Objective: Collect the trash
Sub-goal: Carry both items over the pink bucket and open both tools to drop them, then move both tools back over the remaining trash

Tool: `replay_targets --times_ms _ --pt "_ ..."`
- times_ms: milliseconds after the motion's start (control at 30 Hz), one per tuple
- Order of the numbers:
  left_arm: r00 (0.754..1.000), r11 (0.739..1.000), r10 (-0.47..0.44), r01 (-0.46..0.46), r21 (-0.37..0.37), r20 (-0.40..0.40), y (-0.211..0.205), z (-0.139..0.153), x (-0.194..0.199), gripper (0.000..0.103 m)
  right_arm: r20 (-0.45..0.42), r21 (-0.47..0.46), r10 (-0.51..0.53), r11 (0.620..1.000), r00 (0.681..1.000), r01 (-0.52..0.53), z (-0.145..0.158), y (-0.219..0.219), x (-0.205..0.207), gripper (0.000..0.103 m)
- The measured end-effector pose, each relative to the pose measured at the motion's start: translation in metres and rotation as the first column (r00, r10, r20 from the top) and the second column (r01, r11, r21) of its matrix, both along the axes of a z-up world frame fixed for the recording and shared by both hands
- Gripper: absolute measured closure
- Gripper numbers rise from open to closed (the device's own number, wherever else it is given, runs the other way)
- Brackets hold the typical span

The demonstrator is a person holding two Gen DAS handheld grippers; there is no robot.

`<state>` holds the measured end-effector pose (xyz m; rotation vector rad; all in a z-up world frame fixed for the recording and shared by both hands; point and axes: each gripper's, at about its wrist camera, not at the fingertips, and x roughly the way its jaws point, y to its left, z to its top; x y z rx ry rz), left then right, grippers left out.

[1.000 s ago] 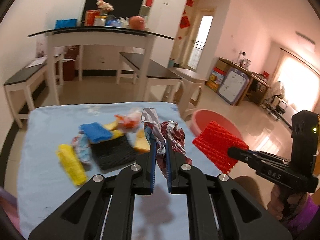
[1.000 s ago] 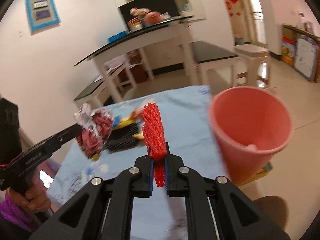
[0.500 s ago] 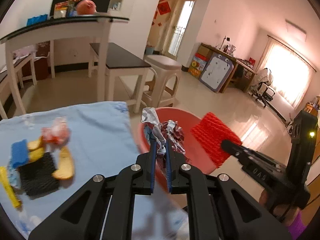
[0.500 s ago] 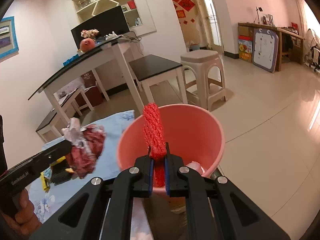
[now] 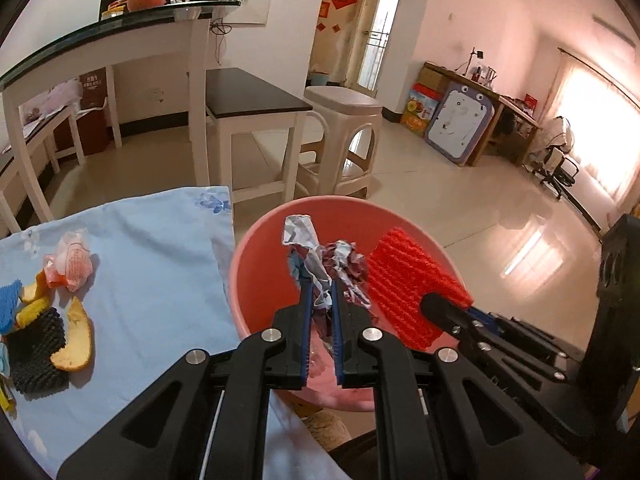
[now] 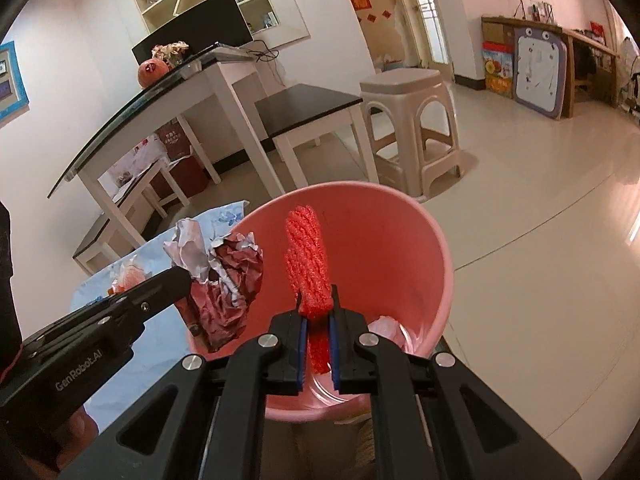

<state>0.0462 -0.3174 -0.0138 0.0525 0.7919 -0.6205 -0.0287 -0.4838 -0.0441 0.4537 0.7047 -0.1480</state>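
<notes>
Over bucket [image 5: 256, 248]: wrapper [image 5: 340, 260] in left hand-held gripper [image 5: 320, 304]

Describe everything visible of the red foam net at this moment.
The red foam net is a bright red, knobbly mesh sleeve of soft-looking foam, flattened into a rectangular pad as the left wrist view shows it. The right gripper is shut on its lower end, both pads pressing it, so it stands nearly upright and edge-on to that camera. It hangs over the open mouth of the pink bucket without visibly touching the wall. The crumpled wrapper in the left gripper is close beside it.
</notes>
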Motion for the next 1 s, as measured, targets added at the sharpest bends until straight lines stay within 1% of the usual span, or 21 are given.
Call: replay_targets --times_ms 67,100,133,167,200,233,267,333,533,633,733,933,1000 --pt "1.0 1.0 0.01 -0.01 0.007 -0.007 -0.002 0.002 0.001 0.093 0.005 -0.004 0.01 1.0 1.0 -0.01 -0.001 0.001 0.001 0.092" --pt "1.0 1.0 0.016 -0.016 0.015 -0.004 -0.003 0.004 0.001 0.093 0.01 -0.001 0.018 1.0 1.0 -0.018 -0.001 0.001 0.0 0.09" --pt "1.0 1.0 0.018 -0.018 0.018 0.001 -0.003 0.005 0.001 0.091 0.019 0.004 0.028 1.0 0.999 -0.028 0.0 0.001 0.0 0.085" --pt "1.0 1.0 0.022 -0.022 0.021 0.012 -0.002 0.009 -0.002 0.086 0.023 0.001 0.028 1.0 0.999 -0.028 0.001 0.001 0.0 0.07" --pt "1.0 0.999 0.024 -0.024 0.021 0.018 -0.002 0.011 -0.004 0.083 0.032 -0.009 0.022 1.0 0.999 -0.022 0.004 0.002 -0.001 0.059" --pt "0.999 1.0 0.024 -0.024 0.017 0.022 -0.001 0.013 -0.006 0.074 0.041 -0.017 0.016 1.0 0.999 -0.016 0.006 0.003 -0.003 0.046" --pt "0.999 0.999 0.027 -0.028 0.016 0.027 0.0 0.015 -0.008 0.068 0.064 -0.034 0.001 0.999 0.998 0.001 0.01 0.002 -0.007 0.046" --pt "0.999 0.999 0.03 -0.031 0.01 0.037 0.002 0.021 -0.012 0.066 0.077 -0.043 0.008 0.999 0.997 -0.005 0.015 0.002 -0.01 0.046" --pt "0.997 0.999 0.032 -0.031 -0.019 0.071 0.015 0.04 -0.027 0.066 0.118 -0.054 0.001 0.999 0.993 0.005 0.032 0.004 -0.029 0.046" --pt "0.996 0.998 0.033 -0.029 -0.048 0.081 0.024 0.047 -0.033 0.066 0.119 -0.078 0.005 0.997 0.993 0.004 0.039 0.011 -0.036 0.046" --pt "0.995 0.997 0.043 -0.038 -0.061 0.095 0.04 0.051 -0.038 0.066 0.124 -0.086 0.021 0.996 0.992 -0.01 0.044 0.022 -0.041 0.046" --pt "0.988 0.994 0.102 -0.097 -0.049 0.115 0.074 0.053 -0.039 0.066 0.116 -0.076 0.074 0.995 0.991 -0.065 0.049 0.056 -0.036 0.046" --pt "0.983 0.992 0.124 -0.121 -0.028 0.137 0.089 0.052 -0.042 0.066 0.117 -0.069 0.1 0.993 0.988 -0.092 0.051 0.074 -0.034 0.046"
